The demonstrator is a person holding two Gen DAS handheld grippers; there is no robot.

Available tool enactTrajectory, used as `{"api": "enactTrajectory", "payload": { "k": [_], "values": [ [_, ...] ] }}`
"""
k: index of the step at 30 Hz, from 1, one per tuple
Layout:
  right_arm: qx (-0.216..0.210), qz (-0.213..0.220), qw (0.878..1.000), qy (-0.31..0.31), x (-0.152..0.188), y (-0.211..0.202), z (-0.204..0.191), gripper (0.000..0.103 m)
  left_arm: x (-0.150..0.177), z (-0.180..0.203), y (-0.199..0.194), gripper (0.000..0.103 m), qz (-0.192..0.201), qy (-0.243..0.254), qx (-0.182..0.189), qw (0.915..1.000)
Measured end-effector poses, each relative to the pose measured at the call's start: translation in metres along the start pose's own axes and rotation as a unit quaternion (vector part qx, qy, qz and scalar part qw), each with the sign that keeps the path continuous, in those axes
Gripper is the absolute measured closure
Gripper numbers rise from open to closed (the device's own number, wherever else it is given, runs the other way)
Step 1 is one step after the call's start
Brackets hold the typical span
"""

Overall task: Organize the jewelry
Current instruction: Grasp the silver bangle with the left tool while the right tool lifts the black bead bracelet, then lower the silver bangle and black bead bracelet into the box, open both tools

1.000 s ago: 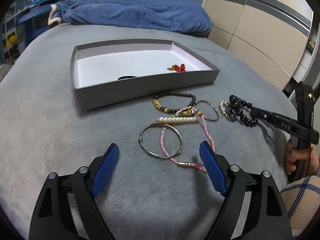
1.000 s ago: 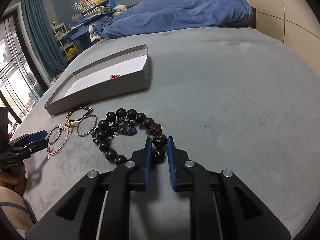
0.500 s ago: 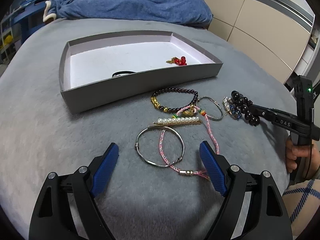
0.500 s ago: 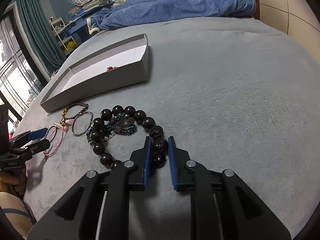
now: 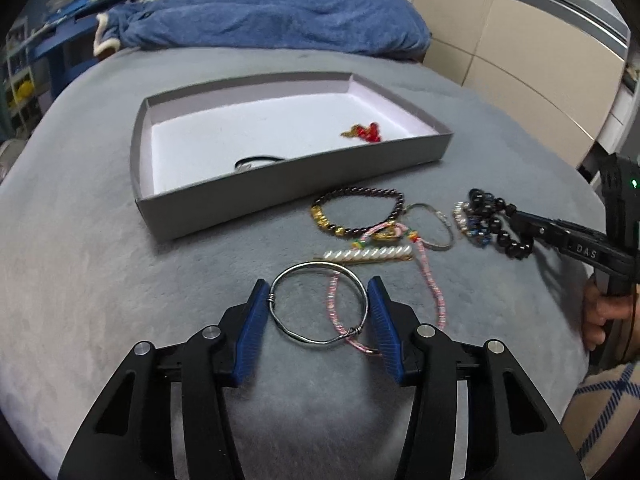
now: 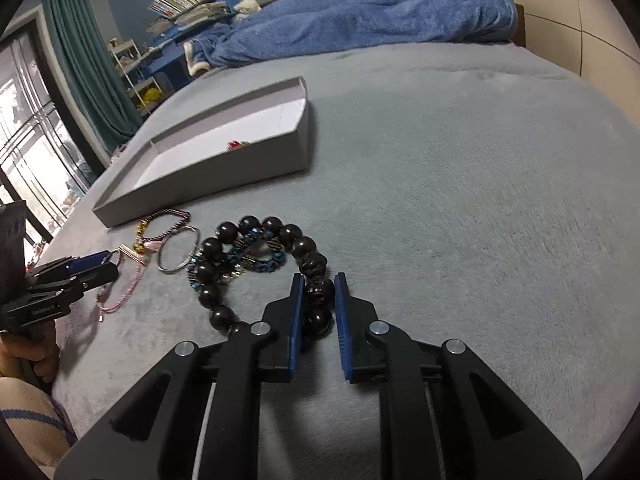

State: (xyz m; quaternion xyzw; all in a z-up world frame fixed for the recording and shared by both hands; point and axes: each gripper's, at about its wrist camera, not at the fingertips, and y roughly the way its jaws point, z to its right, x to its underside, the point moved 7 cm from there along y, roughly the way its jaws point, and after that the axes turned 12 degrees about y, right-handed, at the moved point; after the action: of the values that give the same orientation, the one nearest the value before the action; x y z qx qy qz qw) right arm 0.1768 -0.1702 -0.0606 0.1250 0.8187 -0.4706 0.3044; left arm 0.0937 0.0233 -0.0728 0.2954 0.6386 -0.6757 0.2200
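A silver wire bangle [image 5: 318,306] lies on the grey bed, and my left gripper [image 5: 319,304] has its blue pads touching both sides of it. A pink cord bracelet [image 5: 430,284] crosses the bangle. My right gripper [image 6: 317,296] is shut on a large dark bead bracelet [image 6: 256,258], also seen in the left wrist view [image 5: 498,222]. A blue beaded piece [image 6: 256,260] lies inside that bracelet. A grey box [image 5: 280,178] holds a red charm [image 5: 366,132] and a black loop [image 5: 256,161].
A pearl clip [image 5: 368,255], a dark bead bracelet with gold beads [image 5: 358,212] and a thin silver bangle [image 5: 434,226] lie between the box and my grippers. A blue blanket [image 5: 272,20] lies at the far end. Cabinets [image 5: 520,56] stand to the right.
My left gripper moved forward and narrowed from wide open until its pads touch the silver bangle. My right gripper stayed shut on the dark bead bracelet, shifting slightly.
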Motion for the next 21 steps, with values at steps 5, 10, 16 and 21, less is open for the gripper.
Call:
{"api": "enactTrajectory", "payload": {
  "k": [5, 10, 16, 21],
  "values": [
    [-0.027, 0.035, 0.999, -0.007, -0.013, -0.021, -0.017, 0.088, -0.008, 0.015, -0.013, 0.051, 0.025, 0.031, 0.001, 0.9992],
    [-0.047, 0.061, 0.996, -0.035, -0.035, -0.040, -0.048, 0.088, -0.018, 0.013, -0.021, 0.051, 0.041, 0.030, -0.002, 0.9987],
    [-0.050, 0.080, 0.993, -0.074, -0.054, -0.049, -0.080, 0.088, -0.039, 0.003, -0.034, 0.051, 0.063, 0.026, -0.016, 0.9975],
    [-0.054, 0.086, 0.991, -0.089, -0.071, -0.046, -0.095, 0.088, -0.056, -0.006, -0.036, 0.051, 0.074, 0.027, -0.030, 0.9965]
  ]
}}
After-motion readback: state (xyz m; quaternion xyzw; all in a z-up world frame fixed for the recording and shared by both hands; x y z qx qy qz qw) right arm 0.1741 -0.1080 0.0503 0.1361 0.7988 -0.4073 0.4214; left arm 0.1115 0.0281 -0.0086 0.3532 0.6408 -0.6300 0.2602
